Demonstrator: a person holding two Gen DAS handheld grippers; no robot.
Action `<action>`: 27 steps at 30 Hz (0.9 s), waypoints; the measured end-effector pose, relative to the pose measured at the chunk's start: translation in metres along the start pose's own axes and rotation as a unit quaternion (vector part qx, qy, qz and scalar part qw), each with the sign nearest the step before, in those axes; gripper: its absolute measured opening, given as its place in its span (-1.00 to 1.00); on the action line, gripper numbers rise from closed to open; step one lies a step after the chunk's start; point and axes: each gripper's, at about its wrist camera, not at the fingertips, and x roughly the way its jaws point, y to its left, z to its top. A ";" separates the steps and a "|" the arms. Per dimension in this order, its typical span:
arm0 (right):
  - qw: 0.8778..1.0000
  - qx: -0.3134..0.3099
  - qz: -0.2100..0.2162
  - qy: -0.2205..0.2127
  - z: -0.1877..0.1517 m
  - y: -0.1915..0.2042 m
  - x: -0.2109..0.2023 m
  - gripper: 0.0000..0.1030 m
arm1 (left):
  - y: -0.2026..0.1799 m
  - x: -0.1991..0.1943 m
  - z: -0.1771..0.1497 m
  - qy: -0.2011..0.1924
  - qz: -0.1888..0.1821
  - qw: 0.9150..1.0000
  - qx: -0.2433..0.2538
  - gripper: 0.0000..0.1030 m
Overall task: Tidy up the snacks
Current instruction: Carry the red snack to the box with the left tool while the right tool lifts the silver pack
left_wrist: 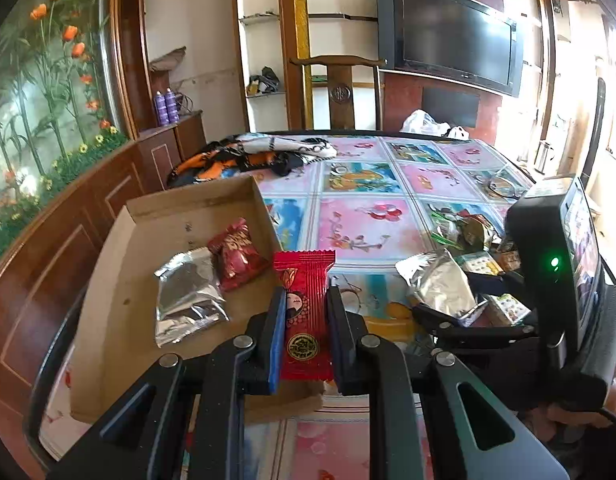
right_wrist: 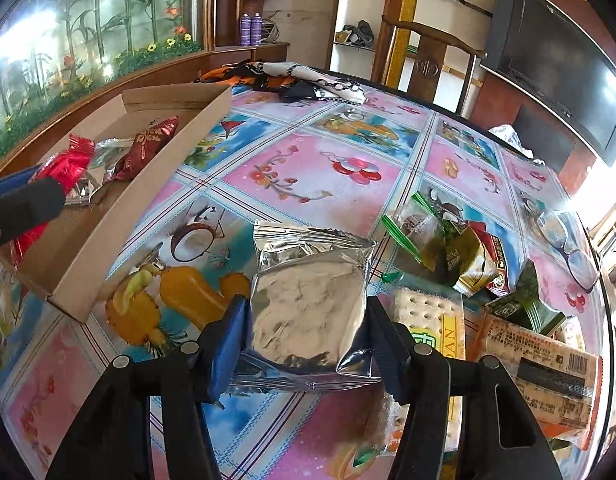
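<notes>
Two snacks in the tongs, one cardboard tray (left_wrist: 108, 280) waiting on the flowered table (left_wrist: 367, 216)

From my remote seat, the tray sits at the near left with a silver pouch (left_wrist: 188, 296) and dark red packet (left_wrist: 236, 254) already inside. My left gripper (left_wrist: 306, 312) is clamped narrow on a red candy wrapper (left_wrist: 308, 316), long axis pointing away along the fingers, at the tray's right wall and nearest the drop. My right gripper (right_wrist: 308, 320) brackets a silver foil bag (right_wrist: 311, 304) at mid width, the tray well off to its left.
</notes>
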 end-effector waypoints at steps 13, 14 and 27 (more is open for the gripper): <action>0.996 0.052 0.045 -0.060 0.007 -0.007 -0.031 0.20 | 0.005 -0.006 0.000 -0.009 0.013 1.000 0.000 -0.64; 0.995 0.052 0.049 -0.063 0.007 -0.006 -0.033 0.20 | 0.005 -0.006 0.000 -0.009 0.013 1.000 -0.001 -0.64; 0.991 0.062 0.075 -0.093 0.009 0.007 -0.049 0.20 | 0.028 -0.005 0.003 -0.011 0.025 0.999 -0.025 -0.64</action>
